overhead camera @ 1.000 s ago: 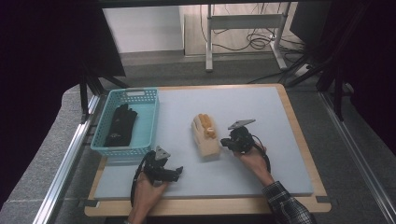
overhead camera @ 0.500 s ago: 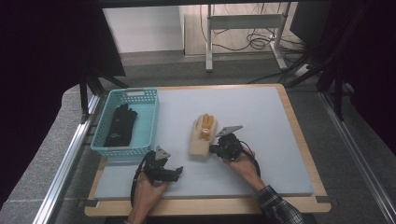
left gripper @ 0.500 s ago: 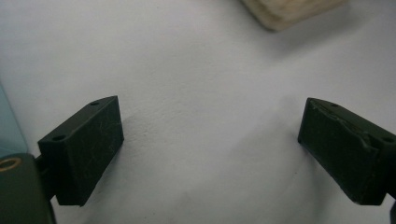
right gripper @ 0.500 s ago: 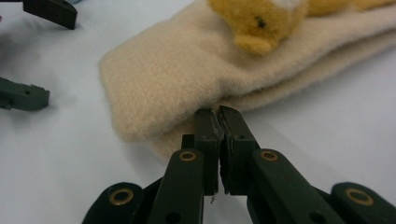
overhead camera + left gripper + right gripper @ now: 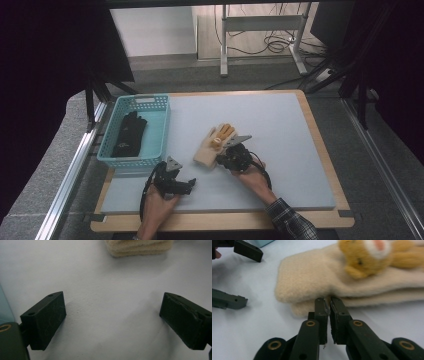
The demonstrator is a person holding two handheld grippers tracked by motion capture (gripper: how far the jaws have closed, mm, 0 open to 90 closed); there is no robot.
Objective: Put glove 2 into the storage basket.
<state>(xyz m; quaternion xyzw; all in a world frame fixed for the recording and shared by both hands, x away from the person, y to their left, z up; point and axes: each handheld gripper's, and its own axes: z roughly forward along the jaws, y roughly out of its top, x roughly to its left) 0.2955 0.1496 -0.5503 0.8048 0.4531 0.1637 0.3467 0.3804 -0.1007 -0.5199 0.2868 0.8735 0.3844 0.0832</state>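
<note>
Pale mat (image 5: 280,130), right gripper (image 5: 329,302) jaws together at cream mitten (image 5: 312,280) edge (bear face close up), left gripper (image 5: 112,315) jaws apart.

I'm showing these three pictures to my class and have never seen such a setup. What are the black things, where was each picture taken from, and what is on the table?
A person sits at a table holding a two-jaw black tool in each hand. The overhead picture shows both: the left tool and the right tool. The other two pictures come from cameras riding on those tools. The left tool's jaws stand wide apart over bare table. The right tool's jaws are closed at the edge of a pair of cream fleece gloves, stacked, with a small bear face on top; whether they pinch fabric is unclear. A black glove lies in a blue basket.
</note>
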